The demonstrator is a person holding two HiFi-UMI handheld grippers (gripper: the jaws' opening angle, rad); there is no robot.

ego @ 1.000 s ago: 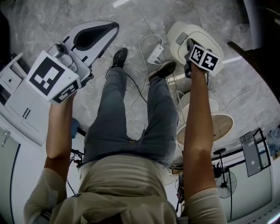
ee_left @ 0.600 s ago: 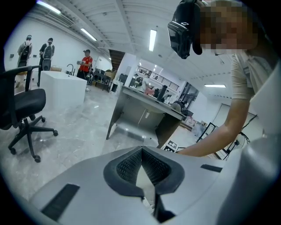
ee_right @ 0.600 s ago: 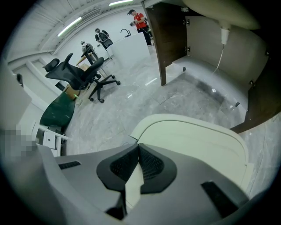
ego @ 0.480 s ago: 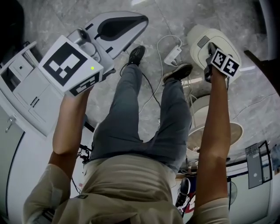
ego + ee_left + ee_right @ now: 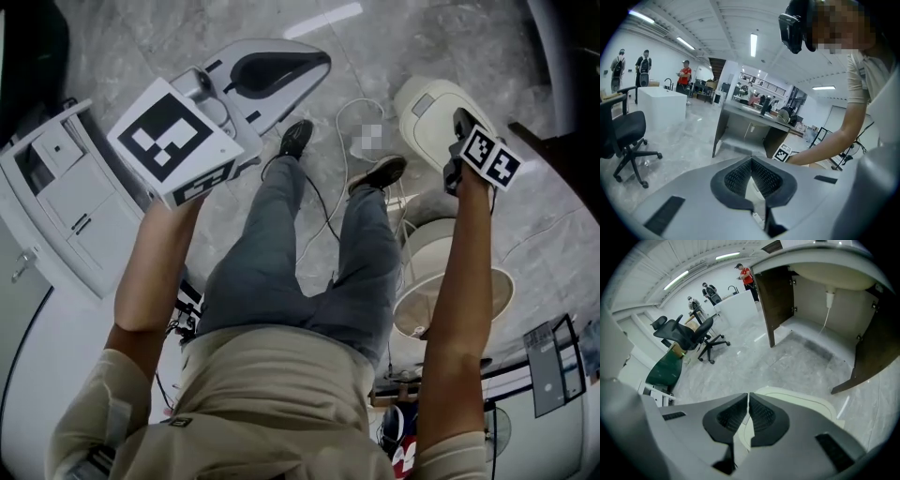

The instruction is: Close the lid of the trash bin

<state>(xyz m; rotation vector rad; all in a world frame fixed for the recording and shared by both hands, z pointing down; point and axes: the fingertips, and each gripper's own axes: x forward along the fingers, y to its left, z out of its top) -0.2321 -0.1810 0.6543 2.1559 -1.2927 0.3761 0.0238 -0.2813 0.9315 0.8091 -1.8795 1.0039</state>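
Observation:
The cream trash bin [image 5: 427,112] stands on the floor at the upper right of the head view, and its lid looks flat on top. My right gripper [image 5: 459,127] rests over the lid's right part, with its marker cube just behind. In the right gripper view the jaws [image 5: 748,397] are shut with nothing between them, and the cream lid [image 5: 801,398] lies directly under their tips. My left gripper [image 5: 314,64] is held up in the air at the left, far from the bin. Its jaws [image 5: 751,160] are shut and hold nothing.
A white cabinet [image 5: 66,202] lies at the left, white cables [image 5: 342,141] run between the person's shoes, and a round fan base [image 5: 469,281] is below the bin. The right gripper view shows an open dark cupboard [image 5: 820,310] and office chairs [image 5: 689,336].
My left gripper has swung up and to the right, nearer the camera. My right gripper has stayed on the bin lid, shifting only a little with the view.

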